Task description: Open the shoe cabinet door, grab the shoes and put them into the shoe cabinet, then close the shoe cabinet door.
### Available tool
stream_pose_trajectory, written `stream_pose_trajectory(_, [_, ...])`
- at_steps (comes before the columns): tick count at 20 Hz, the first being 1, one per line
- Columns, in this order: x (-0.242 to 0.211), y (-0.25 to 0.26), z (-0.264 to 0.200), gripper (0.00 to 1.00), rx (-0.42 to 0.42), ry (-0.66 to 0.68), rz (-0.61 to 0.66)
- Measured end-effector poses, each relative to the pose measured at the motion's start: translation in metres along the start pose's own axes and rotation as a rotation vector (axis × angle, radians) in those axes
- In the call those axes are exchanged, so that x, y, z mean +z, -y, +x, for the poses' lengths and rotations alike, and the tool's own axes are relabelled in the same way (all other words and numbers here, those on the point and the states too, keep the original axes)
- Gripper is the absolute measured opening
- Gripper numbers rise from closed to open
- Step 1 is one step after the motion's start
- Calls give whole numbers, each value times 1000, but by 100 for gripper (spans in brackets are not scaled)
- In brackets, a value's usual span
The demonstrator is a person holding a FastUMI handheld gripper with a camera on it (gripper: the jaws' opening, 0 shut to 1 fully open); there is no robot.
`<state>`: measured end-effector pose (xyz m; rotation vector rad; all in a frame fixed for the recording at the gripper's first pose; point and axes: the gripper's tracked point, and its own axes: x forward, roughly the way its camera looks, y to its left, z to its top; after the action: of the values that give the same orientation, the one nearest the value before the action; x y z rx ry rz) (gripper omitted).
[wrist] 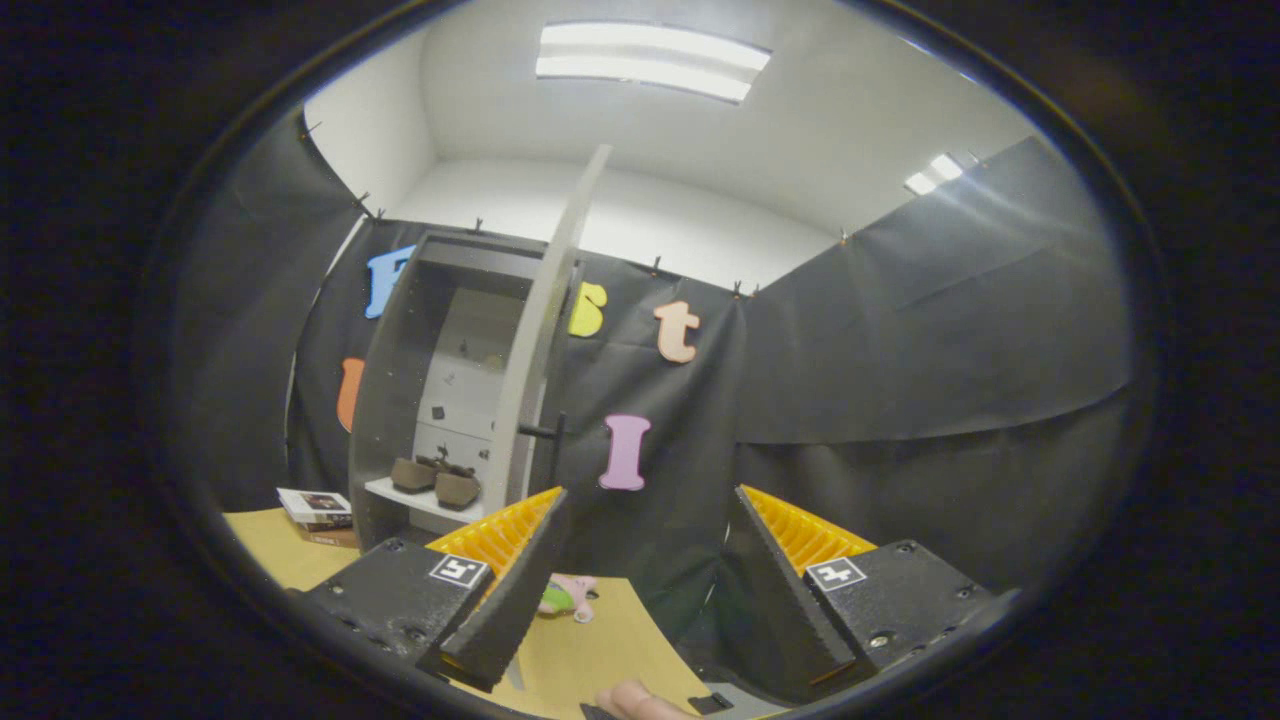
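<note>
In the cabinet (440,400) beyond your fingers, the shoes (436,479) are sitting on the shelf — its door (545,330) is standing open. Your gripper (640,560) is holding its fingers apart — nothing is between them.

A stack of books (318,515) lies on the tan table (275,550), just beside the left foot of a tall grey unit. A small pink and green toy (568,597) lies on the same tabletop, nearer the camera. Two ceiling lights (650,60) glow overhead, one long, one small.
</note>
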<state>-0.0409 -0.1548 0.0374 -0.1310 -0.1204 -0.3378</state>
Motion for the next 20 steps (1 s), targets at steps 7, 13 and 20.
stream_pose_trajectory(7, [-61,14,57,100,56,-175,17])
stream_pose_trajectory(13, [-101,-45,81,100,214,-286,55])
stream_pose_trajectory(20, [-120,-83,72,93,311,-295,53])
